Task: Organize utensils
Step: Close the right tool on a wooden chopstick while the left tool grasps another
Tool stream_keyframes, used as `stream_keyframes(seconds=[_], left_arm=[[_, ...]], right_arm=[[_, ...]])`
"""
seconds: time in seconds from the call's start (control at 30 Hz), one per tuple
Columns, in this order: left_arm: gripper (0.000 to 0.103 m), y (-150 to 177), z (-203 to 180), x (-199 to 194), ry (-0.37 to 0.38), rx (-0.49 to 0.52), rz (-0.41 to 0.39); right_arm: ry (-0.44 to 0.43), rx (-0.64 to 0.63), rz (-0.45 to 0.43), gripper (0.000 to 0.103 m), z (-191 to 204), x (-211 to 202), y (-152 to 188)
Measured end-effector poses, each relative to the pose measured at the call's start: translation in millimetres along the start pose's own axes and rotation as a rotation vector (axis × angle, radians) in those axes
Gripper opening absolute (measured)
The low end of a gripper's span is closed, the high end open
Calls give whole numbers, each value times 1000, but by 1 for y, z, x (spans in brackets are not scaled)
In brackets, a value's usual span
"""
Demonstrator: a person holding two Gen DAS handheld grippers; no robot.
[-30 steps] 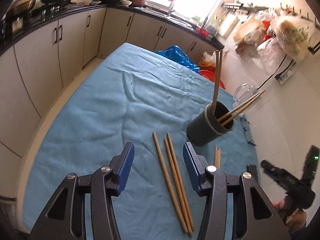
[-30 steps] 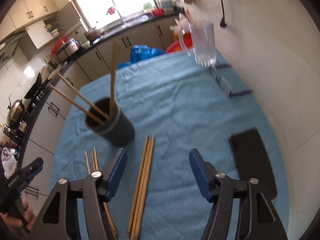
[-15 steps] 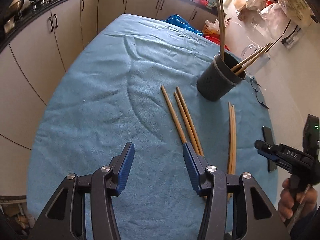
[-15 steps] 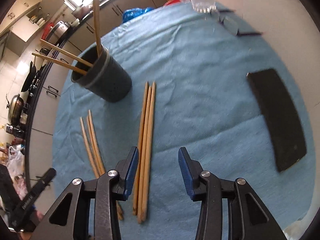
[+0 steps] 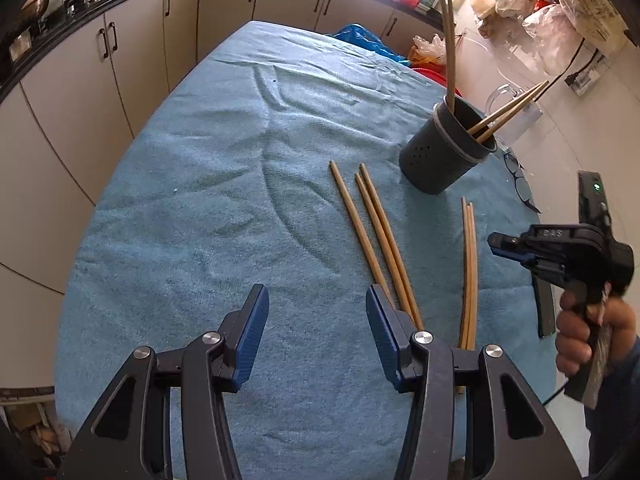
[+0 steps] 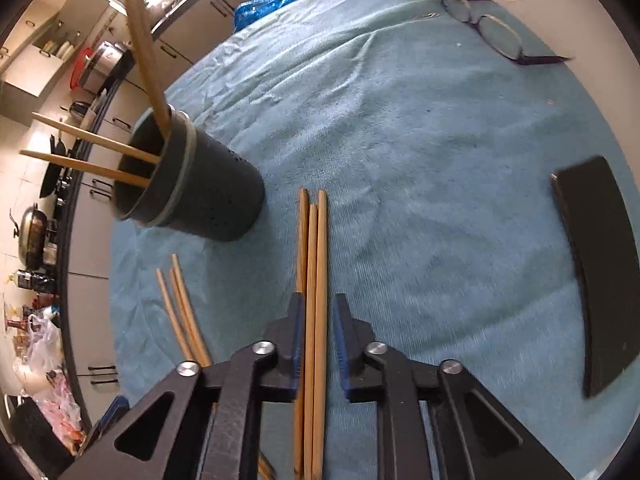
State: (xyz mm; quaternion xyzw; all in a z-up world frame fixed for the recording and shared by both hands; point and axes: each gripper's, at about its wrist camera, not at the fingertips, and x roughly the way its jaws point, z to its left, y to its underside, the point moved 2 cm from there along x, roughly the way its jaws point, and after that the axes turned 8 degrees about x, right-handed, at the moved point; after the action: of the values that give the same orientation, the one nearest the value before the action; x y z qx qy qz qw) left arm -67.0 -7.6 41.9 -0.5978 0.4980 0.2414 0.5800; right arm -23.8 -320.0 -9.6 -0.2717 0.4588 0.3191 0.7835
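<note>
Right gripper [image 6: 316,324] closing, three chopsticks [image 6: 314,264] between jaws, small gap | left gripper [image 5: 316,326] open over cloth [image 5: 208,208]

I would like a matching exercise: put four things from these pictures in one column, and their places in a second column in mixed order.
Things:
1. dark cup
2. eyeglasses
3. three chopsticks
4. black flat object

Places:
A. between the closing jaws of the right hand-held gripper
B. lying near the right edge of the blue cloth
C. standing on the cloth, holding chopsticks
D. lying at the far end, near a clear glass

Pairs: 1-C, 2-D, 3-A, 4-B
</note>
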Motion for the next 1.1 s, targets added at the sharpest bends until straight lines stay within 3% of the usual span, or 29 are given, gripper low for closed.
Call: stream_keyframes(seconds=[0.3,0.63,0.8,0.97,1.03,1.1], left_arm=[[49,3,10,2,-7,-36,14],[49,-15,0,23,47,-37,66],[49,-39,-9,46,98,-66,111],[49,-58,-12,72,94,-120,166],[40,-62,-13,84,67,-127,200],[38,-66,-13,93,58,-139,216]], right_arm=[[82,-31,41,10,7,28,-10],[169,-54,44,10,-9,20,-14],[130,-11,58,10,-22,19,-17],[105,-3,63,10,-25,18,-16],[94,0,65,10,-27,17,-15],[88,-2,72,10,-27,17,-15]])
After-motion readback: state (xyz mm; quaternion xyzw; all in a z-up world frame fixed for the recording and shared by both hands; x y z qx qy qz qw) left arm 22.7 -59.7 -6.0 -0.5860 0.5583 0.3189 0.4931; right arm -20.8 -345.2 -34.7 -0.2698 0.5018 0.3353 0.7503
